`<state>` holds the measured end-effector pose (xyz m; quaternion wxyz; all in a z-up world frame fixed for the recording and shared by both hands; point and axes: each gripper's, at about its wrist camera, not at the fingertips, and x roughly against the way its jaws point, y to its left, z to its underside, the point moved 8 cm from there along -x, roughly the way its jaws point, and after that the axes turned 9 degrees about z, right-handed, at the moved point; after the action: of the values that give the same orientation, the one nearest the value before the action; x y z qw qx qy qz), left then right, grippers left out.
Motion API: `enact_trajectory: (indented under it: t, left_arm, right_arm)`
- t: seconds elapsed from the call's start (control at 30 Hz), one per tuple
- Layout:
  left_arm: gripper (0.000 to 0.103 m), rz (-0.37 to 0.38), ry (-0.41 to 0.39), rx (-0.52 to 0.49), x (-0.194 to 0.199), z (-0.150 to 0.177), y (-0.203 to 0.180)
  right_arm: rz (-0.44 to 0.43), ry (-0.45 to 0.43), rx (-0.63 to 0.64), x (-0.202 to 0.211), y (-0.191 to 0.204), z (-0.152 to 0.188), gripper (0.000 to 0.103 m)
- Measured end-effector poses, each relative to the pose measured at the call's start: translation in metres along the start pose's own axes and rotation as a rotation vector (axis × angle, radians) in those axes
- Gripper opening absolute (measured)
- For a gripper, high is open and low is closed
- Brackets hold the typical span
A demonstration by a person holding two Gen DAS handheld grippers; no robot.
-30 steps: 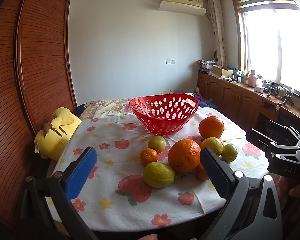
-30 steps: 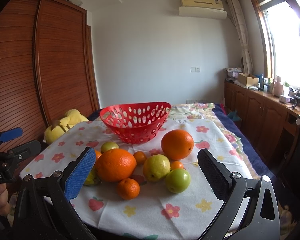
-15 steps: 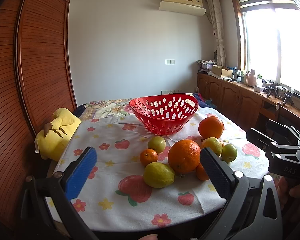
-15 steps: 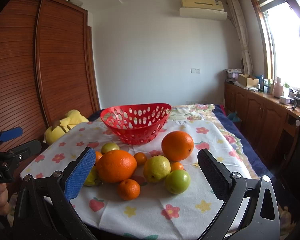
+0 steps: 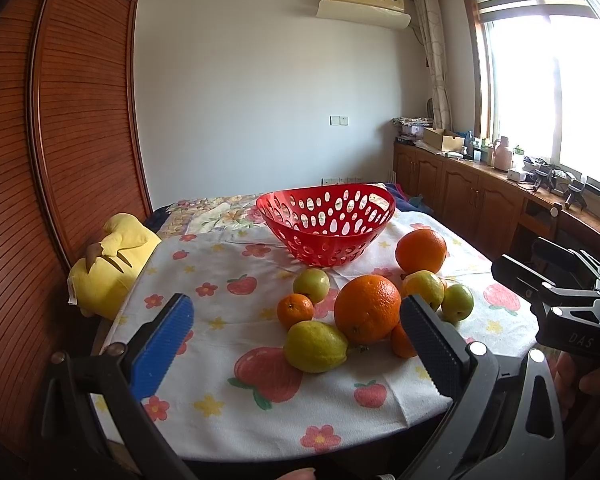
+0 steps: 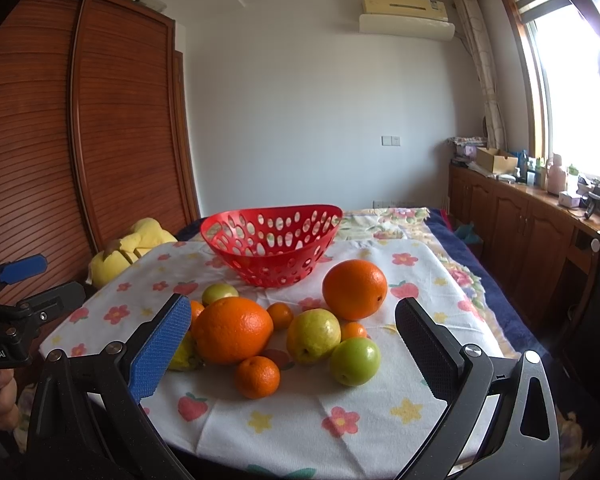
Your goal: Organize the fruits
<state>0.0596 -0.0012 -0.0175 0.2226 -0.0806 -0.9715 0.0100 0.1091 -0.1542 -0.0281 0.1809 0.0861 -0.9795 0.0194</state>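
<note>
An empty red perforated basket [image 5: 326,222] [image 6: 272,242] stands at the far middle of the table. In front of it lies a cluster of fruit: two big oranges [image 5: 367,308] [image 6: 355,289], small tangerines [image 5: 295,311] [image 6: 257,376], a yellow lemon [image 5: 315,346], a yellow-green fruit [image 6: 313,335] and a green one [image 6: 355,361]. My left gripper [image 5: 296,340] is open and empty at the table's near edge. My right gripper [image 6: 292,344] is open and empty, just short of the fruit.
The table carries a white cloth with flower and strawberry prints [image 5: 228,364]. A yellow plush toy [image 5: 112,256] lies at the table's left edge. A wooden wardrobe [image 5: 60,160] stands on the left, low cabinets [image 5: 472,196] under the window on the right.
</note>
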Motion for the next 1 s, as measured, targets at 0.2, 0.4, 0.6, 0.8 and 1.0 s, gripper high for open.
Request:
enact_trajectory:
  t: [0.2, 0.4, 0.6, 0.8, 1.0]
  left_arm:
    - [0.103, 0.002, 0.011, 0.001, -0.005, 0.005, -0.001]
    - [0.103, 0.005, 0.031, 0.008, -0.012, 0.012, 0.001]
    - [0.103, 0.026, 0.069, 0.030, -0.028, 0.027, 0.007]
    - [0.103, 0.056, 0.130, 0.039, -0.050, 0.044, 0.007]
    - [0.102, 0.095, 0.177, 0.056, -0.067, 0.057, 0.006]
  right_arm:
    - [-0.001, 0.003, 0.000, 0.002, -0.001, -0.002, 0.103]
    - [0.002, 0.014, 0.001, -0.003, -0.001, 0.009, 0.103]
    - [0.005, 0.043, 0.001, -0.011, -0.007, 0.018, 0.103]
    - [0.015, 0.088, 0.001, -0.028, -0.017, 0.031, 0.103]
    - [0.022, 0.154, 0.017, -0.046, -0.031, 0.047, 0.103]
